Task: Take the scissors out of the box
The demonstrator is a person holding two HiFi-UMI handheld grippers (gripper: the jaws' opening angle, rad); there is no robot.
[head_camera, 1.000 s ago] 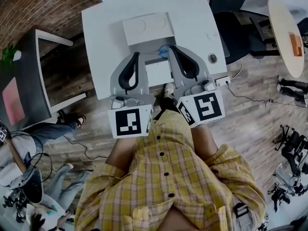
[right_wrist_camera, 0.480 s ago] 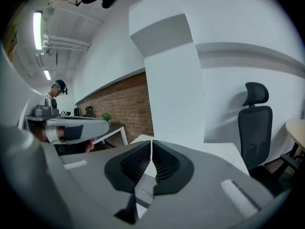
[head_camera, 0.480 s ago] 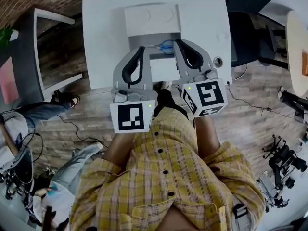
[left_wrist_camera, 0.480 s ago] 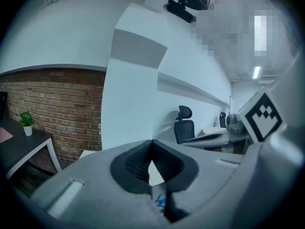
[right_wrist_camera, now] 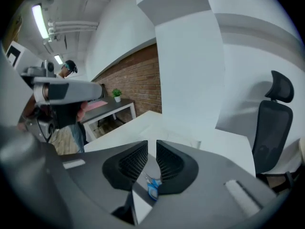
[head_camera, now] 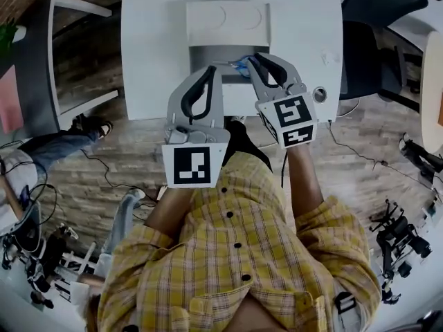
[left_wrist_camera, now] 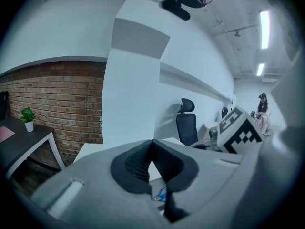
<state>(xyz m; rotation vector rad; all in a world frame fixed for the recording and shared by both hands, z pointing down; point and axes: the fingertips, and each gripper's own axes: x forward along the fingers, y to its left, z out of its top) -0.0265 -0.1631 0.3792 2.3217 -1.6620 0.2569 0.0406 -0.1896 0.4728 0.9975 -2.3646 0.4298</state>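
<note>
Scissors with blue plastic handles point(head_camera: 239, 64) lie inside the shallow white box with a grey floor point(head_camera: 208, 52), near its right side, and this box stands on the wide white table point(head_camera: 152, 47). From the head view I judge that their long axis runs across the box: the thin blades go to the left and the handles are at the right end.

My right gripper point(head_camera: 252, 59) is the nearer one. Its tips hang just beside the handles, and in the right gripper view the blue handles point(right_wrist_camera: 152, 187) show directly below the gap of the jaws. These jaws are opening now. The gap is narrow and nothing is between the pads, so this gripper point(right_wrist_camera: 151, 144) holds nothing.

My left gripper point(head_camera: 210, 69) is over the near left part of the box, a little further from the handles. In its own view the two pads meet at the tip point(left_wrist_camera: 151, 142) and nothing is between them.

I think the coming move is downwards and a little forward for the right gripper, with the jaws wider. The near wall of the box and the white lid lying open behind it point(head_camera: 225, 23) limit the room. The table to the left and right of the box is free for putting the scissors down.
</note>
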